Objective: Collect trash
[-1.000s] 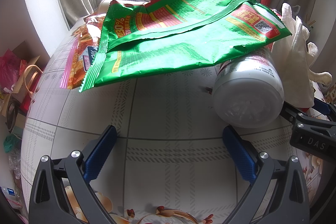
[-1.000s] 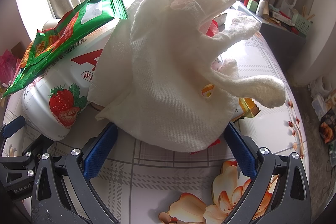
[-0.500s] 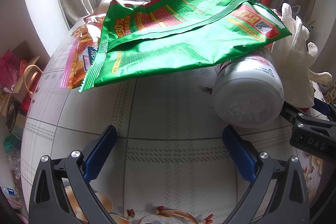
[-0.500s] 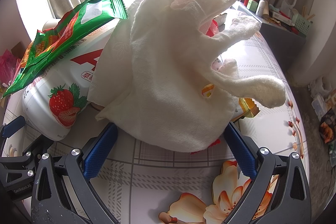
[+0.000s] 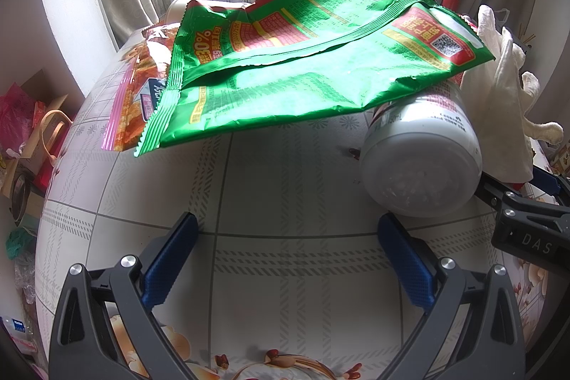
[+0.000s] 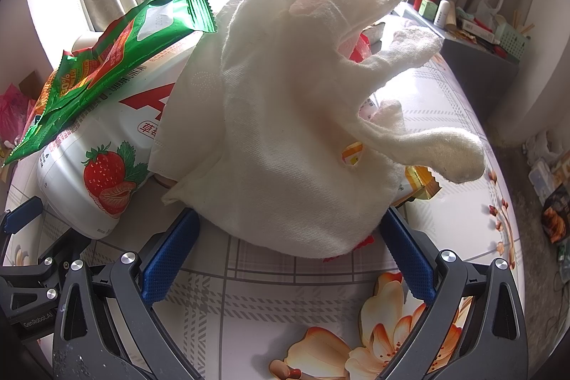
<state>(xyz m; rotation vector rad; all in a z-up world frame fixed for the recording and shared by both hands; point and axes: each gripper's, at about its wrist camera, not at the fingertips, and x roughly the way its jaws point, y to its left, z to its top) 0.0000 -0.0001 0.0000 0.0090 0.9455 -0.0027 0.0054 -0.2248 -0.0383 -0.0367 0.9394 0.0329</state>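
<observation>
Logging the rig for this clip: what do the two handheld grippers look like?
Both look alike: dark grey angular frames with triangular cut-outs and silver screw heads, tipped with blue textured pads. The left gripper and right gripper each appear in the other's view too, where white lettering shows on the body: "DAS" on the right one, "GenRobot.AI" on the left. No cables, hands or sleeves are visible.

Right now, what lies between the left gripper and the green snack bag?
Left wrist view: only bare patterned tablecloth lies between the open left gripper and the green snack bag. The white bottle sits off to the right.
</observation>
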